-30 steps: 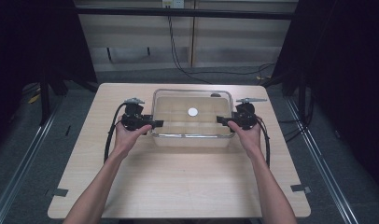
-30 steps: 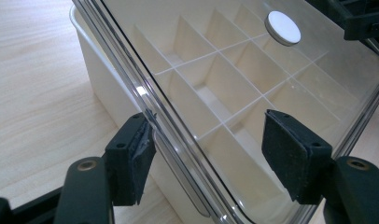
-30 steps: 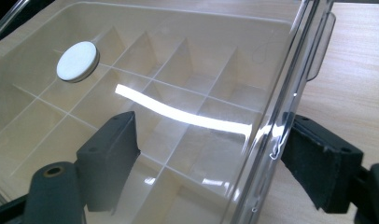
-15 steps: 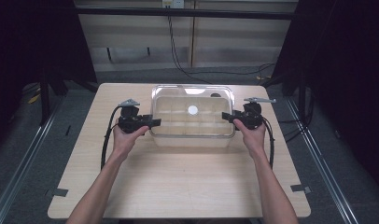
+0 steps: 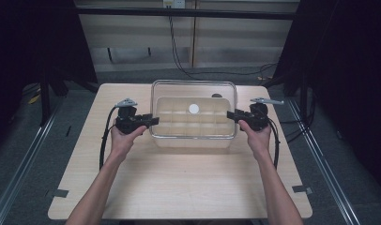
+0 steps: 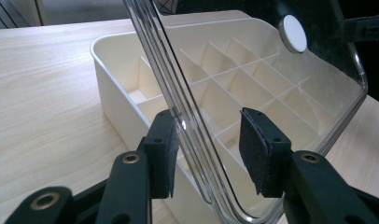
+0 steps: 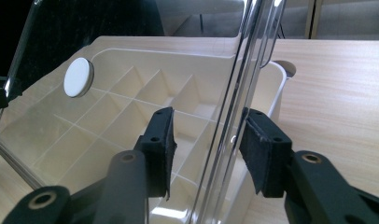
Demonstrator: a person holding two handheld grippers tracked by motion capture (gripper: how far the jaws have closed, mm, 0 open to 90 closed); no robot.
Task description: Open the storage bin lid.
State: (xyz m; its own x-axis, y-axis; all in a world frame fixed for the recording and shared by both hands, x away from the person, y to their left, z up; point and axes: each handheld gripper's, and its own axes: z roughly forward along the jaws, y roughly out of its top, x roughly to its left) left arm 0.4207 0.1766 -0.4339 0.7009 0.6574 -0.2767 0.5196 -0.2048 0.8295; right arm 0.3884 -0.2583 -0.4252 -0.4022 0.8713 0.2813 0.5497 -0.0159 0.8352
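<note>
Lid [image 5: 194,96] edges between both jaws

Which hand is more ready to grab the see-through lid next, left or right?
Left, only just. Both pairs of jaws have just been closing around the edge of the clear lid, but the left gripper has one pad against it, while the pads of the right gripper seem slightly off it.

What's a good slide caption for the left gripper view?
Left gripper closing around the clear lid's edge above the cream divided box.
</note>
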